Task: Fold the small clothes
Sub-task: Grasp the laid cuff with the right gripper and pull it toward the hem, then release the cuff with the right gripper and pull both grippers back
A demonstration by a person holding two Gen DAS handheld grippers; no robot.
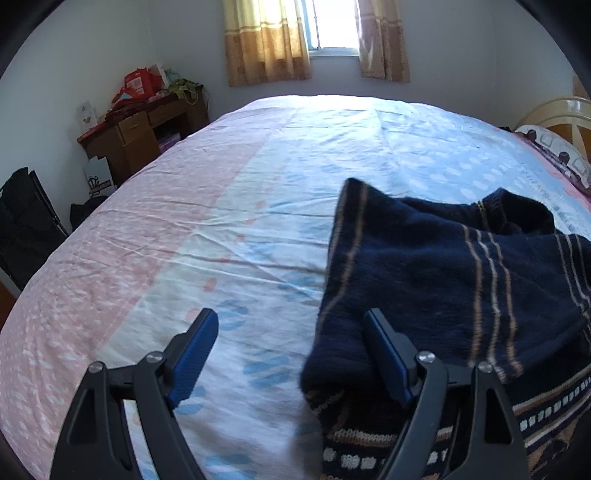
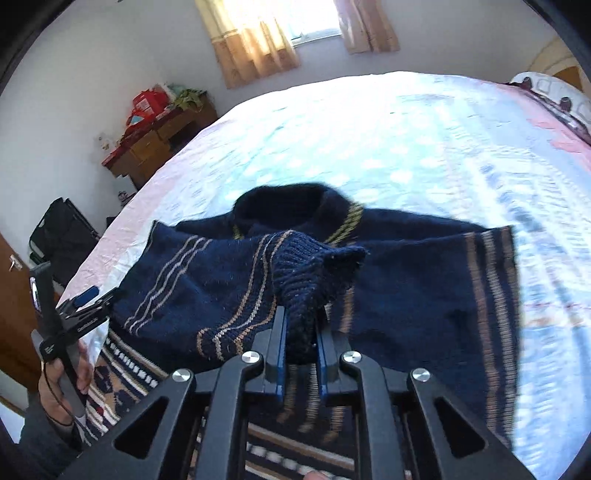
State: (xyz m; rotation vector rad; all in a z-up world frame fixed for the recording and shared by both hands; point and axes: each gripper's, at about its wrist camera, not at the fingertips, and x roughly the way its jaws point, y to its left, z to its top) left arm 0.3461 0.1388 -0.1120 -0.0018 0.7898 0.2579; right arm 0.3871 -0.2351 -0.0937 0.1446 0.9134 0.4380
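Right wrist view: right gripper (image 2: 301,347) is clamped on a ribbed cuff (image 2: 314,273) of the navy sweater (image 2: 406,295), which lies spread on the bed (image 2: 369,129) just ahead. Left gripper (image 1: 291,339) hangs wide open at the sweater's left edge, gripping nothing. Folding looks barely started; body and sleeves remain unfolded.

Sunlit curtained window (image 1: 334,26), white walls, cluttered wooden desk (image 1: 147,129) beside the bed (image 1: 221,184).
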